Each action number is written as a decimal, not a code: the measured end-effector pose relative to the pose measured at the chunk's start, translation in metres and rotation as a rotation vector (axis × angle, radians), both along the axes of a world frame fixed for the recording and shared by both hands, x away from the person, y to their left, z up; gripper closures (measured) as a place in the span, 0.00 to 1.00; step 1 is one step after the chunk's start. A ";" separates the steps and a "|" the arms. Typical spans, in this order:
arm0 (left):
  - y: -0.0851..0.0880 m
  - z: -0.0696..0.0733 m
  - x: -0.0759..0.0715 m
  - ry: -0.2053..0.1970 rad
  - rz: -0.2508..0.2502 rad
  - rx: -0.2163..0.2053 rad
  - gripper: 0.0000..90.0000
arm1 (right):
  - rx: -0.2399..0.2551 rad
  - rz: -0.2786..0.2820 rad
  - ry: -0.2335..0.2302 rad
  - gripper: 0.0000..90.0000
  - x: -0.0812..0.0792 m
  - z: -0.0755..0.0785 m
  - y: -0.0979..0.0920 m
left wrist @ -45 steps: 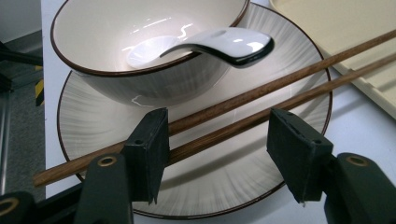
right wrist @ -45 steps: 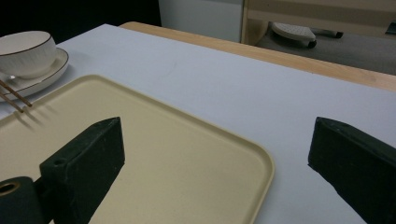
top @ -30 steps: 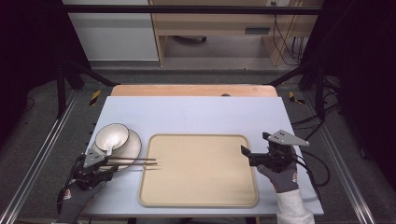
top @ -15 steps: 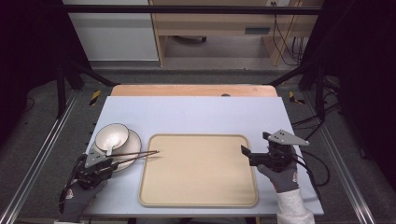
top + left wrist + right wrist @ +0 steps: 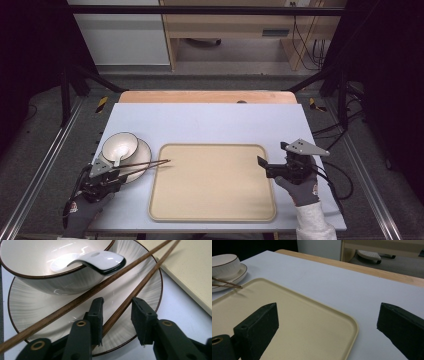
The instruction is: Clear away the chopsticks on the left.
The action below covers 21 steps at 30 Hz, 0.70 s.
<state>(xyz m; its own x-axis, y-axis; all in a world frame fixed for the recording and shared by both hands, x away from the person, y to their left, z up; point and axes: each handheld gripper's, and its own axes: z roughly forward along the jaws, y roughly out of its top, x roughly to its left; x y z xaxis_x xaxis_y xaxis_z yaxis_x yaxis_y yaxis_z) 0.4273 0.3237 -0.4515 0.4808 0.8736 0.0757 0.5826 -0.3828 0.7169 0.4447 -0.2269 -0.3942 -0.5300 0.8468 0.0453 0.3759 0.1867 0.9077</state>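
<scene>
Two chopsticks (image 5: 117, 280) lie slanted across the plate (image 5: 27, 302), their far tips reaching over the near-left edge of the tray (image 5: 212, 182) in the high view. One stick runs between the jaws of the left tool (image 5: 116, 312), lying against the left pad, with a clear gap to the right pad; the other stick passes outside, to the left of that pad. The jaws have just been opening a little and stand partly apart, with no firm squeeze on the stick. The bowl (image 5: 47, 267) sits on the plate with a spoon (image 5: 100, 261) resting in it, its handle hanging over the rim just above the sticks, so room above them is tight.

Across the table (image 5: 210, 122), the right tool (image 5: 272, 167) hovers at the tray's right edge with its jaws wide apart and nothing between them. In its own view the tray's rounded corner lies between the jaws. The tray's surface is bare, as is the table beyond it up to the wooden far edge.
</scene>
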 end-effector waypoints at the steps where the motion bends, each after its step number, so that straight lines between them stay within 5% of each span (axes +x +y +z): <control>1: 0.000 0.001 0.000 0.003 -0.003 0.002 0.71 | 0.000 0.000 0.000 0.04 0.000 0.000 0.000; 14: -0.006 0.003 -0.001 0.016 -0.005 -0.012 0.89 | -0.006 0.000 0.003 0.04 0.000 0.000 0.000; 21: -0.008 0.003 0.000 0.019 0.007 -0.012 0.89 | -0.005 0.000 0.003 0.04 0.000 0.000 0.000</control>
<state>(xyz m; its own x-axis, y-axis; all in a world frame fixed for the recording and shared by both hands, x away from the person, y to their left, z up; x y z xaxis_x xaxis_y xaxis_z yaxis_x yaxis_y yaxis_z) 0.4273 0.3160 -0.4486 0.4759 0.8777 0.0561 0.5989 -0.3701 0.7102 0.4449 -0.2268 -0.3943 -0.5301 0.8469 0.0427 0.3784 0.1911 0.9057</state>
